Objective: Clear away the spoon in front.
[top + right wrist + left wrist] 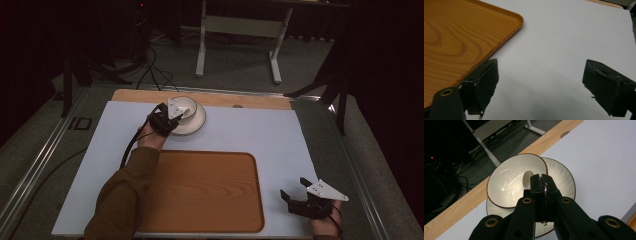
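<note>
A cream bowl [509, 182] with a thin brown rim sits tilted on a ribbed cream saucer [564, 182] at the tabletop's far edge, its near rim pinched by the left tongs [542, 185].

Brown long sleeve [125, 190] on the left forearm, black left gripper [543, 185] with brass-ringed screw holes, grey three-cornered plate on top, black cable trailing beside the sleeve, black right gripper [541, 87] with worn, ragged jaw pads, pale grey three-cornered plate above
</note>
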The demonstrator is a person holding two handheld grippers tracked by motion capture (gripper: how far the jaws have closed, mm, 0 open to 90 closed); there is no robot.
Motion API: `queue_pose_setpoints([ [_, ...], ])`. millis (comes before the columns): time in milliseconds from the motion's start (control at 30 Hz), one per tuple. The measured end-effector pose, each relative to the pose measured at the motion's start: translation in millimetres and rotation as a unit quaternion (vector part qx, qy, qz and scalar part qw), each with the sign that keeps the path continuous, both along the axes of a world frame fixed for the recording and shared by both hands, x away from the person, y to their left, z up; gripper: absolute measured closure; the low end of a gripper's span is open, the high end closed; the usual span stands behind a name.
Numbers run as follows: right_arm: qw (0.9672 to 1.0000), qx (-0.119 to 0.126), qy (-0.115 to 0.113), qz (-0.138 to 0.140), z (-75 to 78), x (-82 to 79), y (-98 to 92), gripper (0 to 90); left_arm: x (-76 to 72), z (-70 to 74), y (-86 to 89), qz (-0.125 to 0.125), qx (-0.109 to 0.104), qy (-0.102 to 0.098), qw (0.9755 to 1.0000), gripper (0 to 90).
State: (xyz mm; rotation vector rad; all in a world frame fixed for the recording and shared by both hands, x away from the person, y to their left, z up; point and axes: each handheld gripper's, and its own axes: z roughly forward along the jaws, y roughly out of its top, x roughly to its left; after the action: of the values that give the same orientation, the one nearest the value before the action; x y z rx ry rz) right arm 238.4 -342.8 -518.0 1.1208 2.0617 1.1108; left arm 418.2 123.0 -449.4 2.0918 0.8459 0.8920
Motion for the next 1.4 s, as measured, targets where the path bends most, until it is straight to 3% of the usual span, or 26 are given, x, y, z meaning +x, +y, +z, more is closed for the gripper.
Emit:
queue_pose_setpoints([
  [667, 1.0, 0.002, -0.001, -0.001, 0.2, -0.2, -0.1, 13.4, -18.6, 21.8, 4.7, -0.002, -0.016, -0.022, 0.9996, 88.7],
  [1000, 1.0, 0.002, -0.001, -0.001, 0.1, -0.2, 0.0, 13.4, -35.2, 36.2, 14.9, -0.003, -0.033, -0.032, 0.9989, 88.7],
  [1400, 1.0, 0.001, -0.001, -0.002, 0.3, -0.5, 0.0, 13.4, -57.1, 42.8, 21.9, -0.012, -0.046, -0.042, 0.998, 88.7],
])
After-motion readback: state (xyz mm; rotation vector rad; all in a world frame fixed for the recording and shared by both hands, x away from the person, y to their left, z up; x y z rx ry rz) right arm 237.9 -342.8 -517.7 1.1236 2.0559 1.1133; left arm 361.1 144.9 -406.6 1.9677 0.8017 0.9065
